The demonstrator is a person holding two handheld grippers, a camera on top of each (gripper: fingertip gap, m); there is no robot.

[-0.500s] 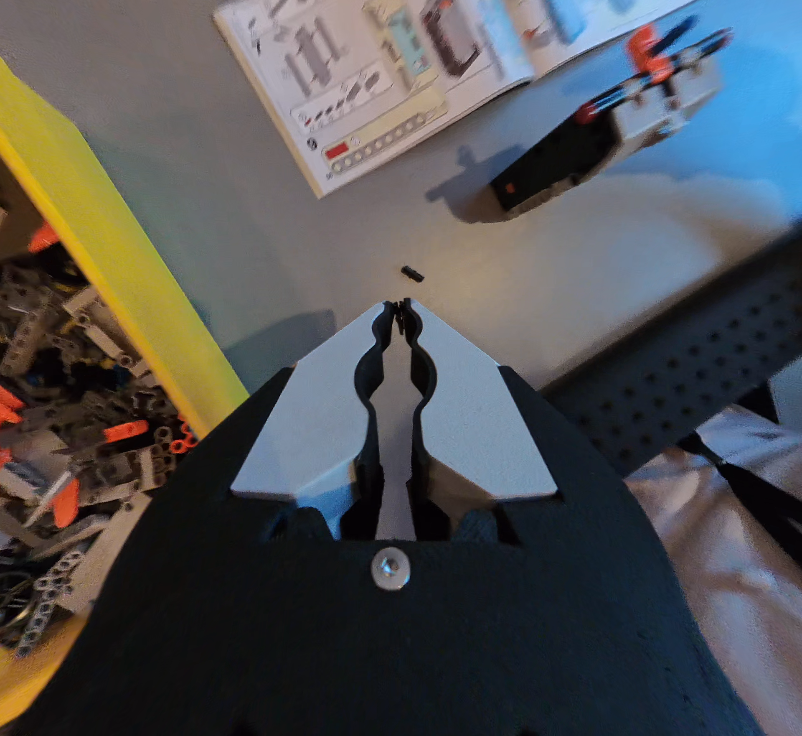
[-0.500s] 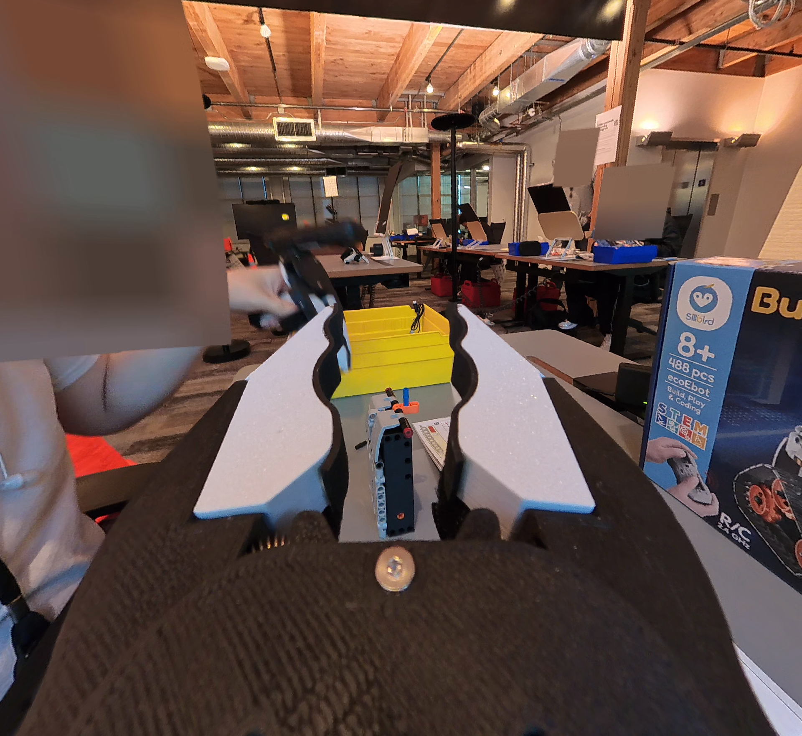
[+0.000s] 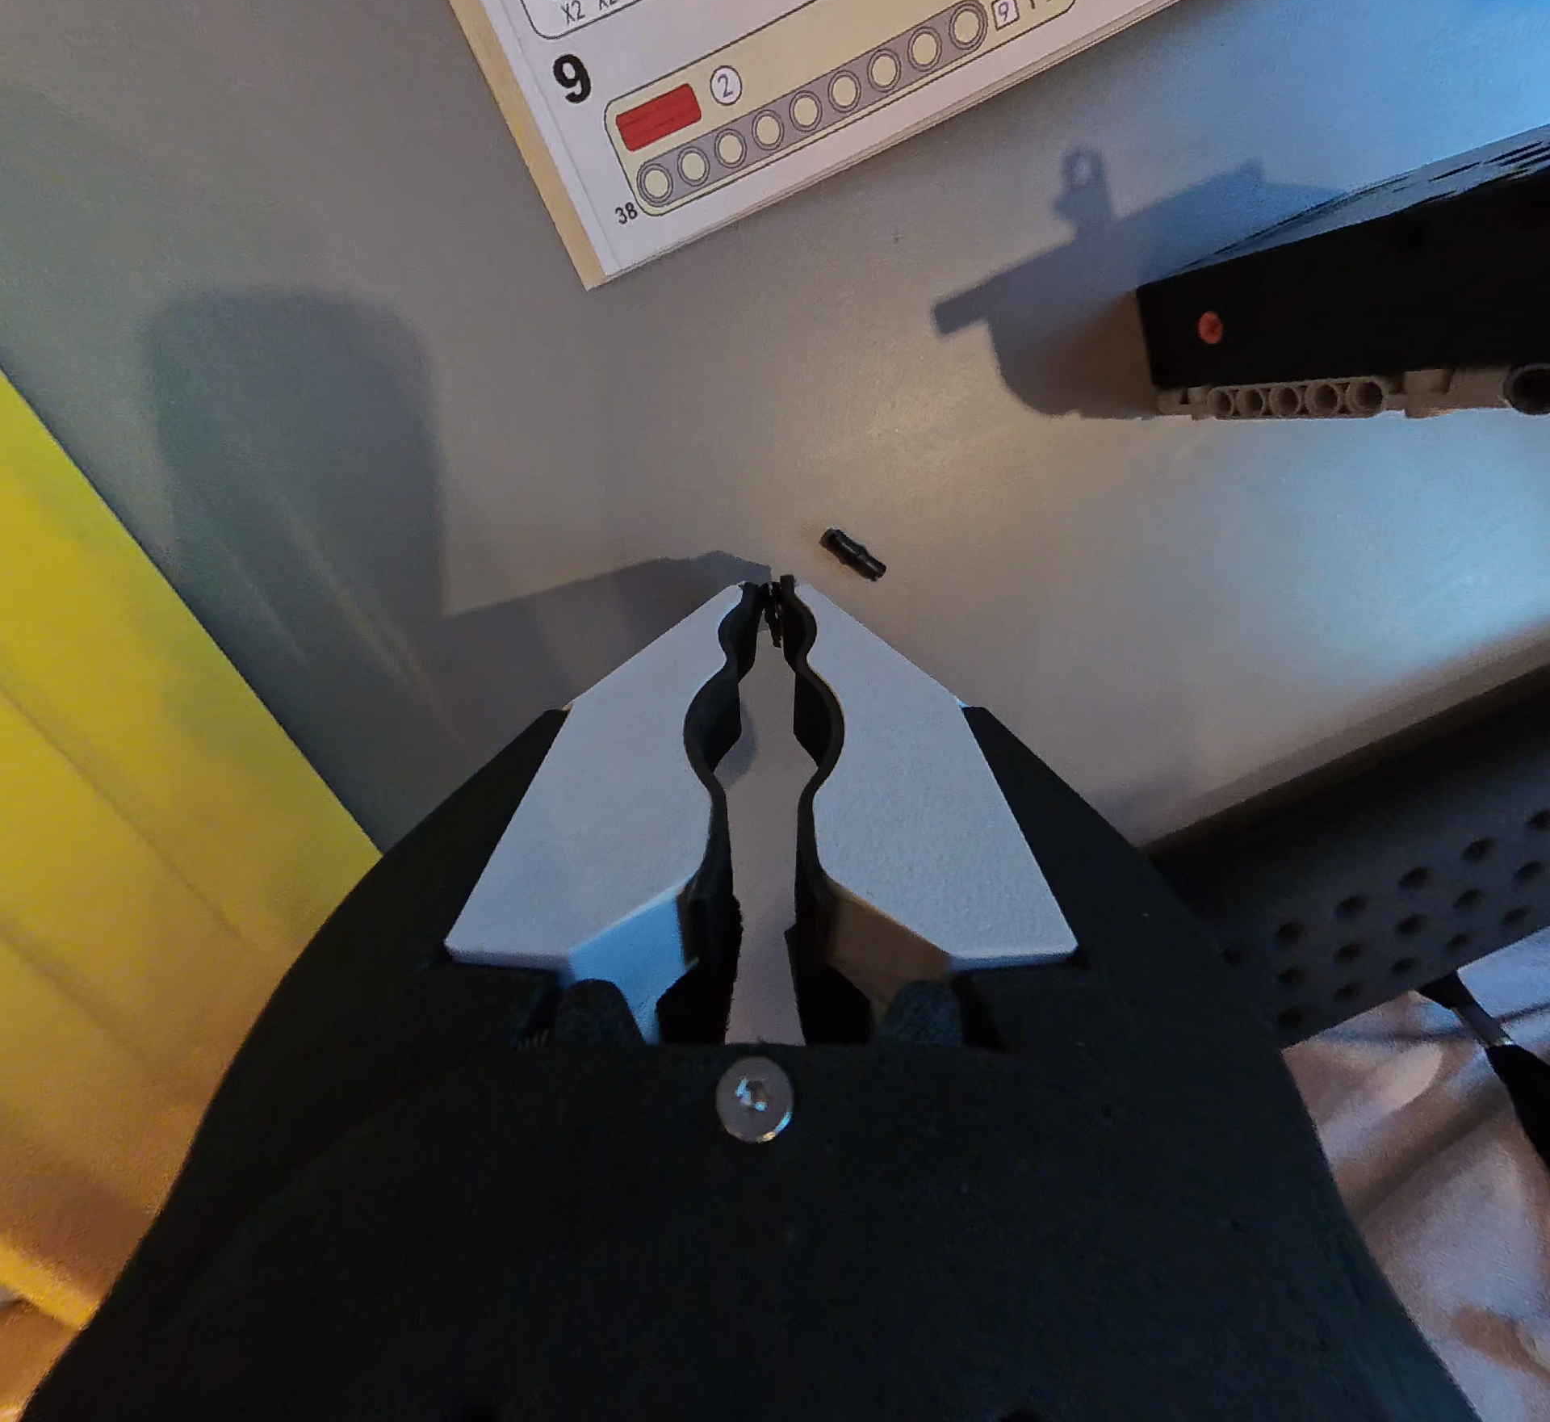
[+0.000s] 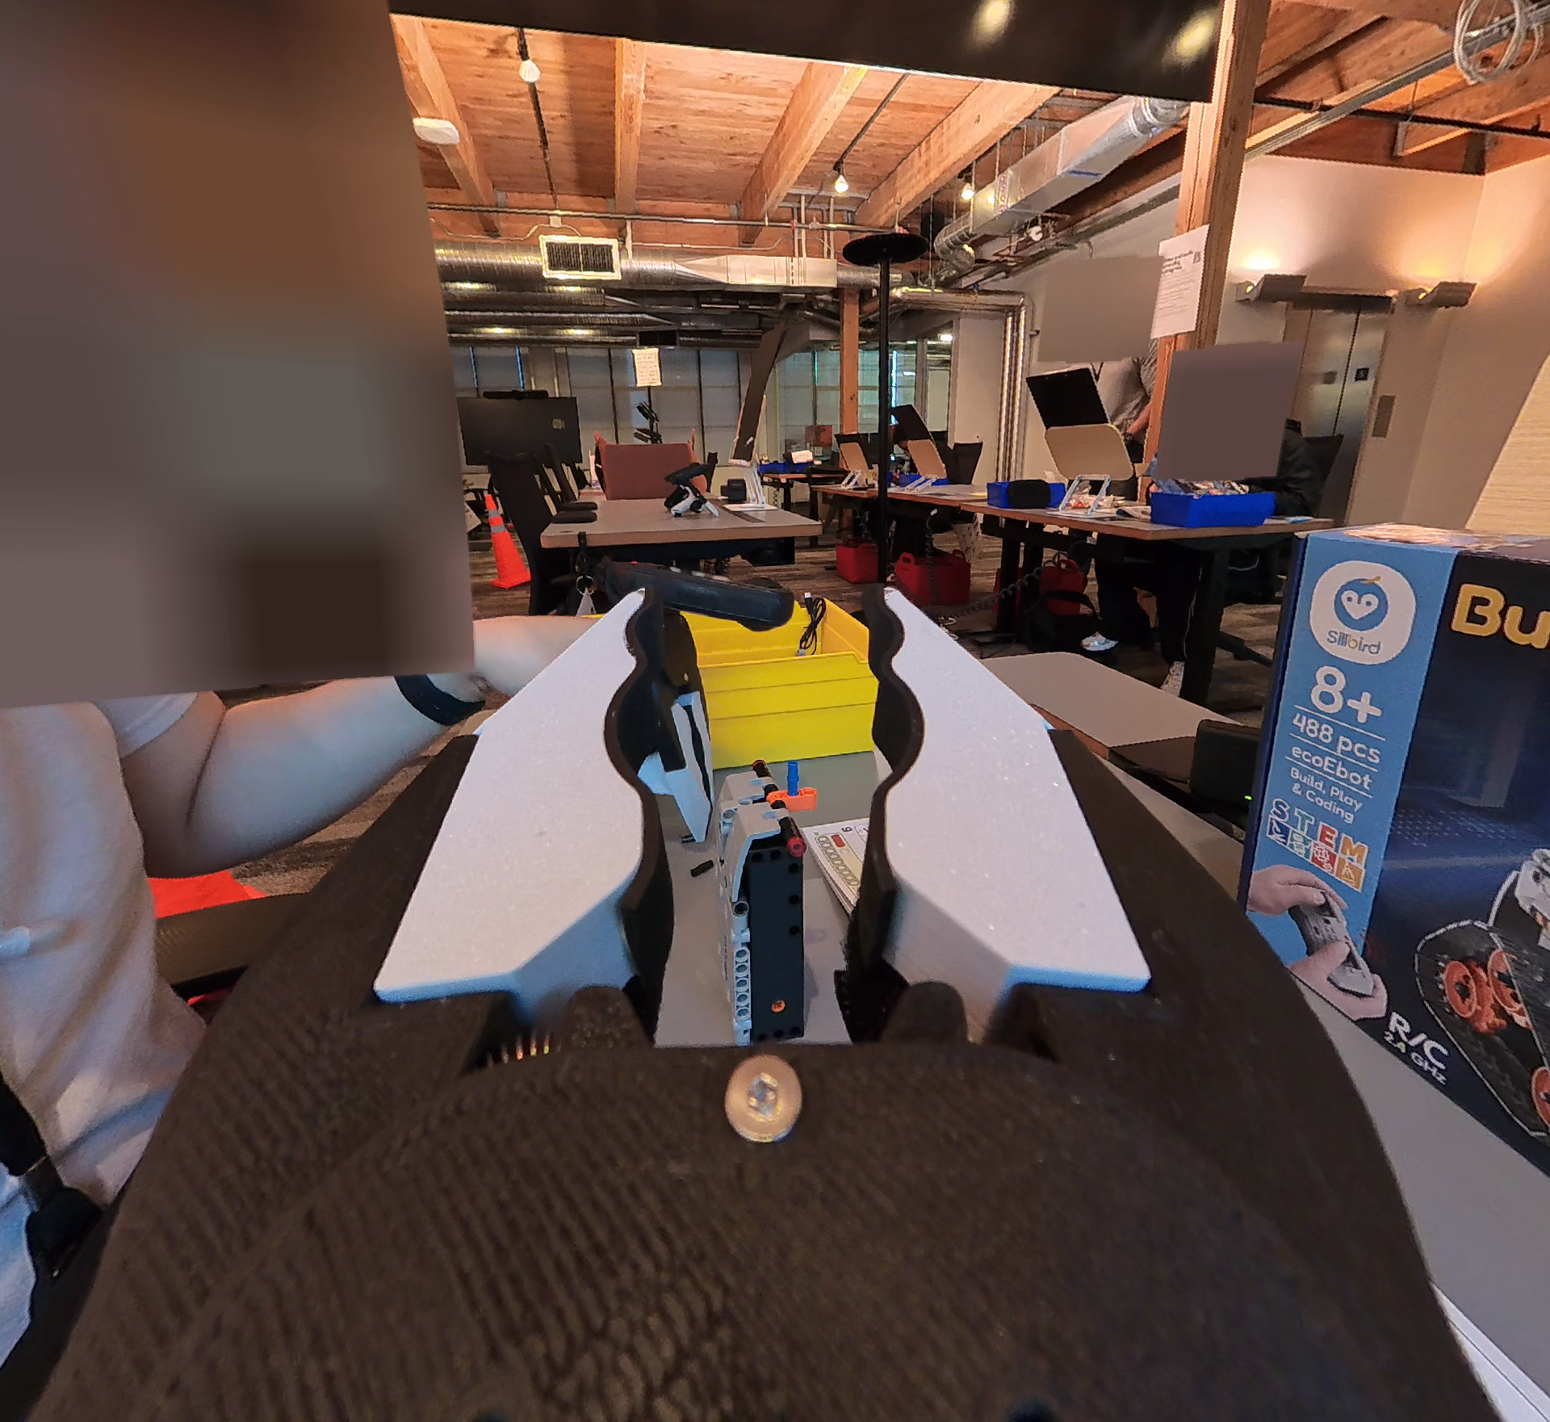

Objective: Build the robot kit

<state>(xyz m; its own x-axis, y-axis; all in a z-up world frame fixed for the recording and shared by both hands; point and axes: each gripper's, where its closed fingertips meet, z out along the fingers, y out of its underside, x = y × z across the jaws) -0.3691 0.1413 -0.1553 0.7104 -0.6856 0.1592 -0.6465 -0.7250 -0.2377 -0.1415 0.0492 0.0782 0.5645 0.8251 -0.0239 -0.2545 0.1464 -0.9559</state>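
left gripper [image 3: 776,600]: tips pinched together on a tiny black pin [image 3: 777,614], low over the grey table [image 3: 419,392]; also visible in the right wrist view, pointing down beside the model [image 4: 671,719]
tiny black pin: barely sticks out between the tips, so can't make out much of its shape
loose black pin [image 3: 852,554]: lies flat on the table just past the left tips and a bit to the right, not touching them; shows up in the other view too [image 4: 701,867]
brick model [image 3: 1359,308]: black block with a small orange dot on the end face, grey holed beams along one side, sits on the table right of the loose pin; from the right wrist view [image 4: 767,929] carries an orange connector and a blue peg at the far end
right gripper [image 4: 763,610]: fingers wide apart, gripping nothing, looks straight down the model that lies between them on the table
instruction booklet [image 3: 797,39]: open, flat on the table beyond the loose pin, parts diagrams on the page
yellow bin [image 4: 780,690]: at the far end of the table, divided into compartments, a black cable hanging over the back wall; contents otherwise hidden from here. Just a blurry yellow wall at the left edge of the left wrist view [image 3: 126,752]
blue product box [image 4: 1417,786]: upright on the table, right of the right gripper
person's arm [image 4: 293,752]: comes in from the left, dark band at the wrist
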